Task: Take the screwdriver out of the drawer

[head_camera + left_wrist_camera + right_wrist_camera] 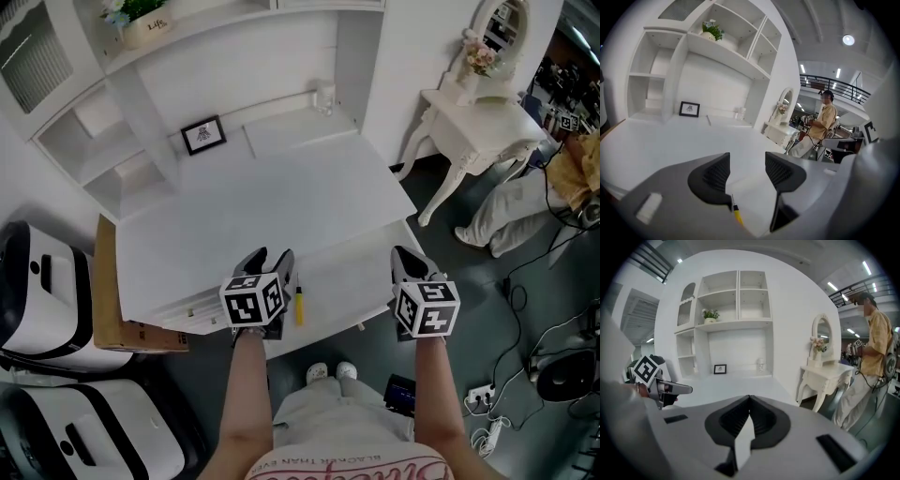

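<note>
Both forearms reach forward, side by side, over the open drawer (349, 277) at the front of the desk (262, 206). The left hand-held gripper (269, 261) has its jaws apart and empty, just left of the yellow screwdriver (299, 306), which lies in the drawer. The right hand-held gripper (406, 262) has its jaws together, holding nothing.

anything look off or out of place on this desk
Nothing looks spilled, broken or askew. The one untidy spot is the drawer, which stands open with a yellow-handled screwdriver lying loose in it, just to the right of the left gripper, whose jaws are apart.
</note>
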`<state>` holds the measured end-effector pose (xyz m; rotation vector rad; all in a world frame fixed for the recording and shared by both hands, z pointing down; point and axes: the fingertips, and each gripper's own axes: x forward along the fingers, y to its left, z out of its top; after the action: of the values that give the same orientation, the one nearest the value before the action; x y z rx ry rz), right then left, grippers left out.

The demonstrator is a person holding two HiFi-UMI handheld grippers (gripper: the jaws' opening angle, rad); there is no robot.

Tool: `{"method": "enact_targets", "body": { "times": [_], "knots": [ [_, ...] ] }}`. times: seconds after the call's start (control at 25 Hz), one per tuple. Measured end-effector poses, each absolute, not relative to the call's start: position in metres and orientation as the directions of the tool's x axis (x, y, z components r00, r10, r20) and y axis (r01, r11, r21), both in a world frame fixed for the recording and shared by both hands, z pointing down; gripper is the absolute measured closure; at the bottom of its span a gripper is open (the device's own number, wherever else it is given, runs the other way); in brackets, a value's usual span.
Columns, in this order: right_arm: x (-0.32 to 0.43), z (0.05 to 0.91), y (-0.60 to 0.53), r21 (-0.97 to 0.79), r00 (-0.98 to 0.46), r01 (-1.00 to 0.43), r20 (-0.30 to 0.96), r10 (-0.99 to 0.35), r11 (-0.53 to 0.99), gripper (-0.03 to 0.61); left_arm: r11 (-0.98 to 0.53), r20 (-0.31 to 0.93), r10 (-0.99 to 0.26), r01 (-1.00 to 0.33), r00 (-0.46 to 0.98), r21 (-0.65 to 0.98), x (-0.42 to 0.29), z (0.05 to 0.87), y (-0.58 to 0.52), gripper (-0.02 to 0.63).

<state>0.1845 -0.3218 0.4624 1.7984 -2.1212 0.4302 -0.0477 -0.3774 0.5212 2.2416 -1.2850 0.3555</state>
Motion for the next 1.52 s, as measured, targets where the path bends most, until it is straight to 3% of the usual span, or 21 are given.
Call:
{"method": "enact_targets", "body": {
  "times": [0.8, 1.52],
  "knots": [
    [0.194, 0.57, -0.307, -0.107, -0.195, -0.98, 0.633, -0.749, 0.165, 0.572, -0.342, 0.74, -0.472, -0.873, 0.479, 0.347, -0.026, 0.665, -0.335, 0.374],
    [0.201, 0.618, -0.293, -0.147, -0.191, -0.981, 0.691, -0.697, 0.124, 0.572, -0.303, 0.886, -0.28, -0.91, 0.369, 0.283, -0.016, 0.772, -0.326, 0.376]
  ]
}}
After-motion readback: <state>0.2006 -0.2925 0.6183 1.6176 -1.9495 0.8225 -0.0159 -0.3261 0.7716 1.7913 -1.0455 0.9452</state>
